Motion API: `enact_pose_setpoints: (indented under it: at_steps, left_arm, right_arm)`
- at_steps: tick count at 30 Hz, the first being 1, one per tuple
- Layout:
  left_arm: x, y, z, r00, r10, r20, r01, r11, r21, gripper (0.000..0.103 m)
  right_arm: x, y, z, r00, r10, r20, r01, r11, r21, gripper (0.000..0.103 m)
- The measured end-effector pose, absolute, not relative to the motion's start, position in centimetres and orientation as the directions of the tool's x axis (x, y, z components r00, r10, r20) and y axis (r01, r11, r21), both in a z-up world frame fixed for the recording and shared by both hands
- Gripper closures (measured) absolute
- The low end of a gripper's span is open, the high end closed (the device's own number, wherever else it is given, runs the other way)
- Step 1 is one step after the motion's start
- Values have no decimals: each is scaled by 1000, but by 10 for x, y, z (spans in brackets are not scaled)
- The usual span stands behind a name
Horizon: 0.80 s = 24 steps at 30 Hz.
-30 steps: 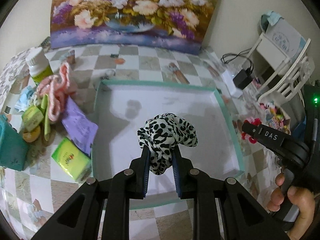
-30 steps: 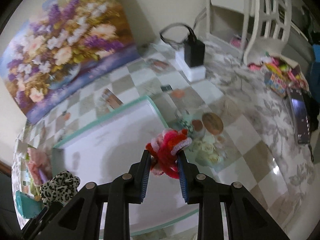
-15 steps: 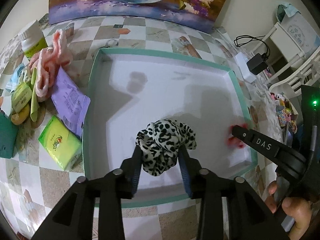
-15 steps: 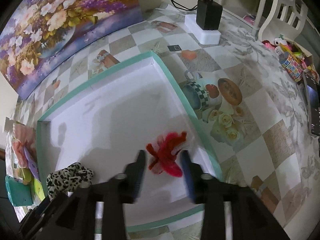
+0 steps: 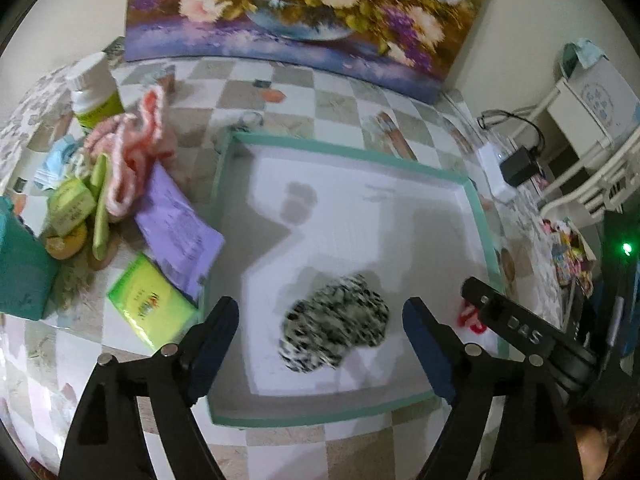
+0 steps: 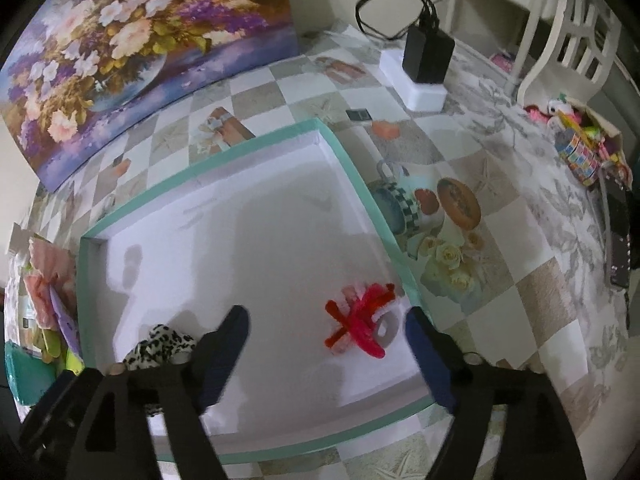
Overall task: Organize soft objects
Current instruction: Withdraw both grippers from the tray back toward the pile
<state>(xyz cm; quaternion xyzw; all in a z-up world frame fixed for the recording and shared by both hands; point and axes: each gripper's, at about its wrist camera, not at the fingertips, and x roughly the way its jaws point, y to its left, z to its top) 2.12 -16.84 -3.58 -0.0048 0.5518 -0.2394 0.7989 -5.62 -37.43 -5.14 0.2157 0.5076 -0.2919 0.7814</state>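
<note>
A black-and-white spotted scrunchie (image 5: 335, 324) lies on the white floor of the teal-rimmed tray (image 5: 348, 151). My left gripper (image 5: 320, 312) hovers over it, jaws opening wide, pads clear of the fabric. In the right wrist view a red and pink fuzzy tie (image 6: 362, 322) lies near the tray's (image 6: 360, 184) right wall. My right gripper (image 6: 326, 320) is above it, jaws opening, touching nothing. The scrunchie (image 6: 160, 346) shows at that view's lower left, and the red tie (image 5: 470, 316) peeks from behind the right gripper in the left view.
Left of the tray lie a pink knitted cloth (image 5: 130, 148), a purple packet (image 5: 178, 228), a green tissue pack (image 5: 150, 306), a white bottle (image 5: 94, 92) and a teal box (image 5: 20, 268). A flower painting (image 5: 304, 12) leans on the wall. A charger (image 6: 426, 60) and white chair (image 6: 560, 28) stand right.
Both grippers went from shut on their items to wide open. The scrunchie and the red tie dropped onto the tray floor. The right gripper came down a little.
</note>
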Motion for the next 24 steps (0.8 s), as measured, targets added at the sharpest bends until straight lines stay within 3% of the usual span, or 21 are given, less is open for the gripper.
enact_pose_setpoints:
  at_steps: [2, 13, 24]
  left_arm:
    - [25, -164, -32, 317, -356, -879, 357, 904, -237, 2]
    - [50, -135, -19, 422, -269, -866, 268, 949, -164, 0]
    - [95, -78, -7, 446, -259, -857, 88, 965, -246, 0]
  right_arm:
    - [-57, -372, -47, 340, -252, -906, 673, 738, 47, 0]
    - [-51, -354, -30, 397, -244, -885, 636, 768, 74, 0]
    - [-27, -312, -13, 447, -195, -873, 545, 833, 93, 0]
